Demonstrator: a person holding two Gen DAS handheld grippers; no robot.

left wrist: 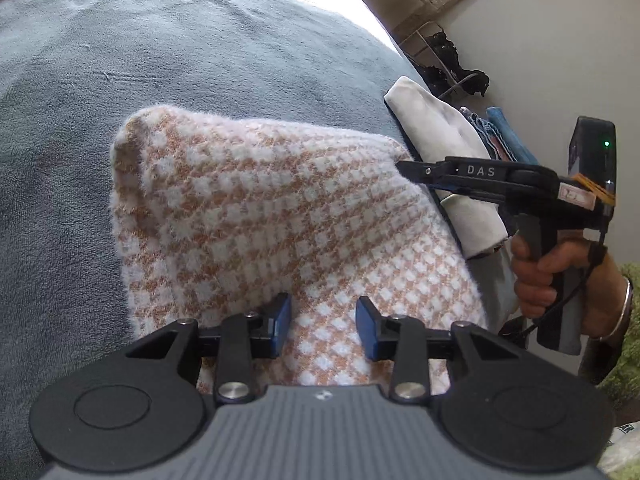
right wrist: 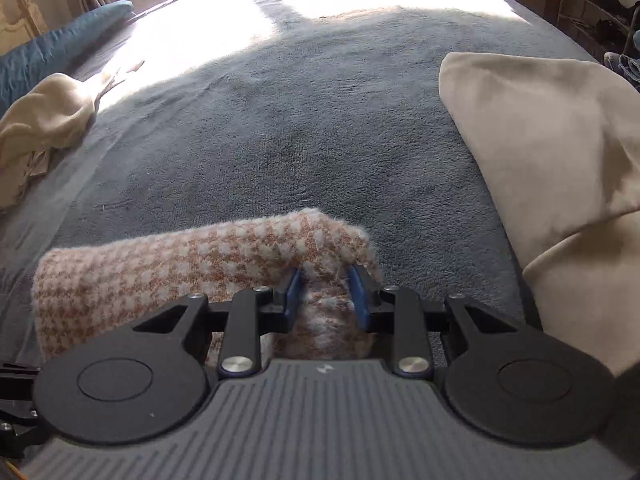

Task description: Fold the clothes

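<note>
A: Starting at our left, the cream garment [right wrist: 44, 112] lies crumpled at the bed's far edge. Next comes the houndstooth knit [left wrist: 280, 216], folded into a thick pad on the grey bed cover [left wrist: 160, 60].

B: We see the left gripper [left wrist: 323, 326] over the pad's near edge, its fingers [left wrist: 280, 320] partly open with knit below them, not pinched. It holds nothing, we judge.

A: And the right gripper [right wrist: 326, 294]?

B: Its fingers [right wrist: 292, 292] stand narrow with a bunched ridge of the knit pressed between them. We read that as a grip on the pad's right end.

A: How will it handle?

B: Soft, fuzzy, fairly bulky and light, we think. It will sag and the layers may slide apart, so we would take hold at a folded edge through all the layers, not one ply.

A: Furthest right sits the beige folded cloth [right wrist: 540, 152], just beside the knit.
</note>
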